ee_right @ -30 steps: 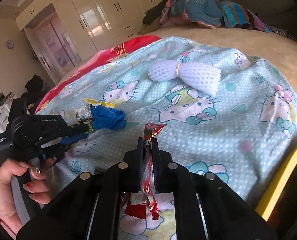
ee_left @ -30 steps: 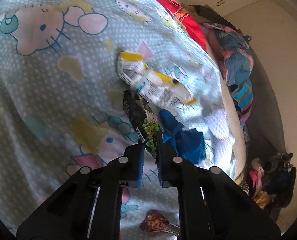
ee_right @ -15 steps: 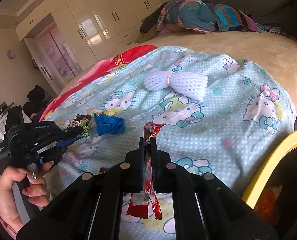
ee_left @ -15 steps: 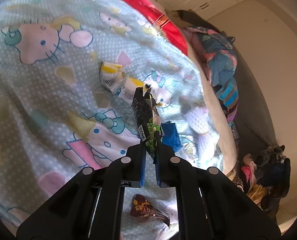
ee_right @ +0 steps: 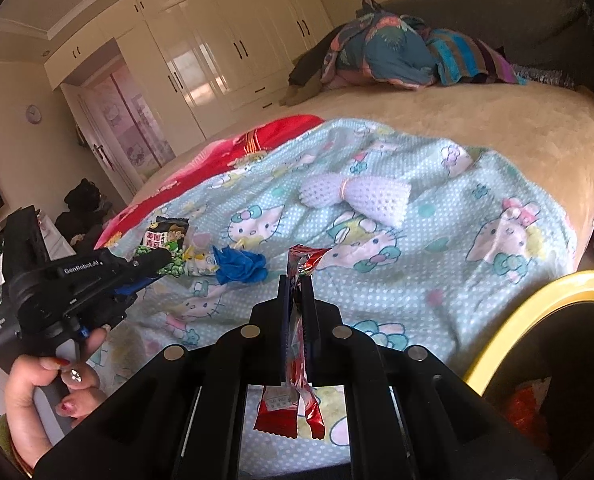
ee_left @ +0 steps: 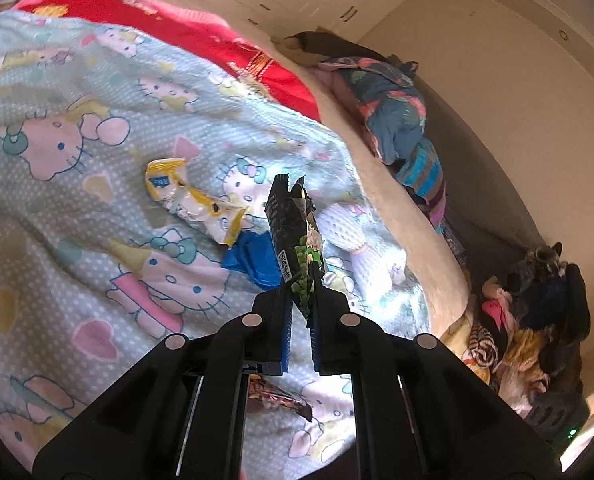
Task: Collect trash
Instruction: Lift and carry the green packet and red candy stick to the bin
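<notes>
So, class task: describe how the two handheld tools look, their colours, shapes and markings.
Both tools are black plastic: the left tool and right tool have flat fingers with blue pads and round silver studs. The left's body carries white lettering. The hand gripping it wears red nail polish.

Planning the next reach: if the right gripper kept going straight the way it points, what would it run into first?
Probably the cartoon-print blanket just ahead of the right gripper, which is shut on a red wrapper. The white foam net lies further along, slightly right; depth is hard to judge.
</notes>
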A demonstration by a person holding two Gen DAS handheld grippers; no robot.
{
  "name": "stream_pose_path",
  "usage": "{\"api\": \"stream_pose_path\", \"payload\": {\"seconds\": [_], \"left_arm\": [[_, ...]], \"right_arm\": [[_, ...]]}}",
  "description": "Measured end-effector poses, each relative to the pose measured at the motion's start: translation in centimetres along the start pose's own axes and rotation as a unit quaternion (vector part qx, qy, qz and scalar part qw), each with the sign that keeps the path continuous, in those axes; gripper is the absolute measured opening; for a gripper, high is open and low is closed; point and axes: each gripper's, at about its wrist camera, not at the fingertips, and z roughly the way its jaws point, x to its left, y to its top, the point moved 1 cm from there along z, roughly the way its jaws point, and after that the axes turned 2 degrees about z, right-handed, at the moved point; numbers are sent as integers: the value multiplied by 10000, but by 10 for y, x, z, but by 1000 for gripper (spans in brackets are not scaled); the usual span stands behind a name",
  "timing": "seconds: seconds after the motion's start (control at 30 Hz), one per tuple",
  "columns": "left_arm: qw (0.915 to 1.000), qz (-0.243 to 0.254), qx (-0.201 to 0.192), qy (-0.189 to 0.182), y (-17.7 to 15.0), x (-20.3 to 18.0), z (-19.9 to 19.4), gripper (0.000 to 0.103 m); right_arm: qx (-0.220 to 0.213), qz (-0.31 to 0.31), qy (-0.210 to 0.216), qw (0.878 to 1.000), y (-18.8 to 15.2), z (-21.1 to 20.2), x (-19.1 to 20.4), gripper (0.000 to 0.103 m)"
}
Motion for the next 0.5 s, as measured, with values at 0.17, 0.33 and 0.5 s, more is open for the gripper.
{"api": "stream_pose_path", "payload": {"seconds": [0.17, 0.33, 0.5], "left_arm": [[9991, 416, -82, -57, -7, -19, -7, 4], [9954, 932, -159, -145, -19, -41, -14, 4], [9892, 1427, -200, -254, -33, -62, -20, 4]], "right_arm": [[-170, 17, -68, 9998, 6, -20, -4, 6], [-353, 30, -176, 9992, 12, -37, -11, 6], [-489, 59, -280, 9984, 14, -55, -20, 6]]}}
